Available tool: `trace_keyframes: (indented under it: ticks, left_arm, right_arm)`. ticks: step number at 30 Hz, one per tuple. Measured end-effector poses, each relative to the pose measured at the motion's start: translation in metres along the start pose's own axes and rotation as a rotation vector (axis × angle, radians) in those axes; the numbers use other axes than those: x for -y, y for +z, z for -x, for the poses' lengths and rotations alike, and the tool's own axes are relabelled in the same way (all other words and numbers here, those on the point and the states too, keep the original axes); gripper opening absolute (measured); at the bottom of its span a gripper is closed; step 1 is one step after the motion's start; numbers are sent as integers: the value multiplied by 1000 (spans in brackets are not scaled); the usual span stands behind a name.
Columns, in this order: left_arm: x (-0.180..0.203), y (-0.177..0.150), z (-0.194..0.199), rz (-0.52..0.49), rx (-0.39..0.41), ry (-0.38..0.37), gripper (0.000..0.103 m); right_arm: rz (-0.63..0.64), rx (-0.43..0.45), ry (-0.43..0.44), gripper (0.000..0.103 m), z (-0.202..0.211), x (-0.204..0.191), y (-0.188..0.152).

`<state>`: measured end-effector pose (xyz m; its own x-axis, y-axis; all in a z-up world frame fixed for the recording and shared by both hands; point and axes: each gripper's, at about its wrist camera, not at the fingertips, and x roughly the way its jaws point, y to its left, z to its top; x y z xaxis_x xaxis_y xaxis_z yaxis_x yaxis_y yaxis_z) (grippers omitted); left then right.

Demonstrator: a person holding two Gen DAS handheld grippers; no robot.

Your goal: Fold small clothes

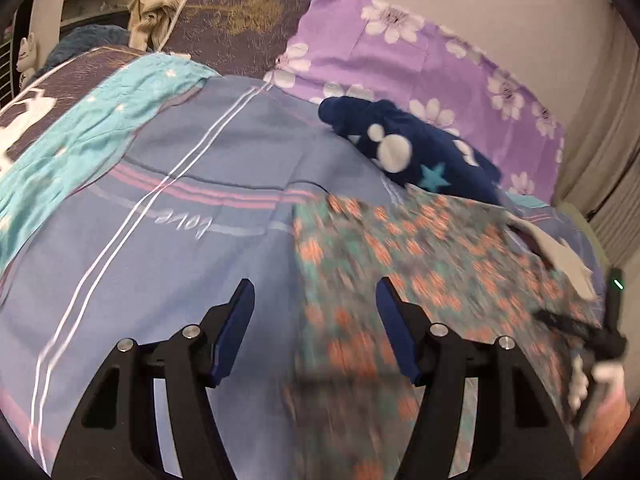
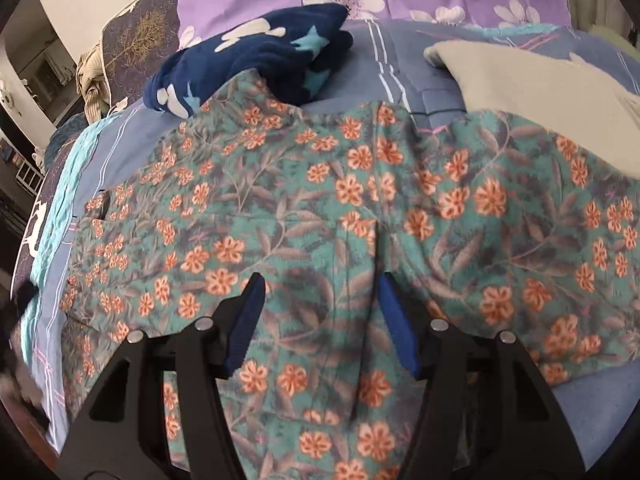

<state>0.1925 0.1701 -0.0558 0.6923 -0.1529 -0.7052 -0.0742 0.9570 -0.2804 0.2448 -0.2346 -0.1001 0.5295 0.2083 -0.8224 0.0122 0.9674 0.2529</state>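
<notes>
Floral shorts (image 2: 360,208) lie spread on the bed (image 1: 200,240); both hand-held grippers, left (image 1: 315,288) and right (image 2: 320,284), gape empty above, a navy garment (image 2: 260,60) beyond

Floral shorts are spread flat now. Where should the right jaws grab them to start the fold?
Likely the far leg hem of the floral shorts, beside the grey cloth. Approach from above and pinch that free edge. The right gripper, jaws open, hovers over the crotch seam, where flat fabric offers no edge.
</notes>
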Motion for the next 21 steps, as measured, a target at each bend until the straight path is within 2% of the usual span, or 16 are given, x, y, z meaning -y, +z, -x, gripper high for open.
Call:
trace_keyframes:
  ticks: [3,5,6,7,8,9,11,12,14,15,17,18,19,21]
  left_arm:
    - [-9,22,-55,68,-99,15,61]
    - [-7,31,-80,79,-126,32,20]
    - [-6,33,-85,80,-130,20,2]
    - [-3,36,-83,81,-108,23,2]
    - [3,39,-71,52,-41,46,2]
    - [9,41,-59,25,10,64,2]
    - [20,42,-37,-53,92,121,2]
    - [22,44,-37,-100,96,158,2]
    - [23,40,-53,-162,39,215,3]
    - [23,38,-60,-172,19,232,4]
    - [19,30,-69,-197,-7,289,6]
    - [16,26,-67,-196,-1,303,13]
    - [15,24,-62,-183,17,300,23]
    - [10,20,-40,-140,72,262,29]
  right_arm:
    - [-4,10,11,60,-1,-1,1]
    - [-13,18,22,60,-1,1,3]
    - [-18,22,27,54,-3,2,5]
    - [-16,26,22,28,-4,2,6]
    - [7,26,13,10,-6,-1,8]
    - [25,26,13,6,-7,-4,9]
    - [46,100,25,6,8,-10,11]
    - [46,155,12,6,21,-12,13]
    - [24,182,11,8,26,-11,18]
    - [11,165,3,11,22,-10,21]
    - [-6,63,-42,14,0,-7,24]
    - [-7,28,-72,18,-8,-6,23]
    - [-15,25,-91,20,-10,-3,18]
    - [-22,66,-79,28,2,3,10]
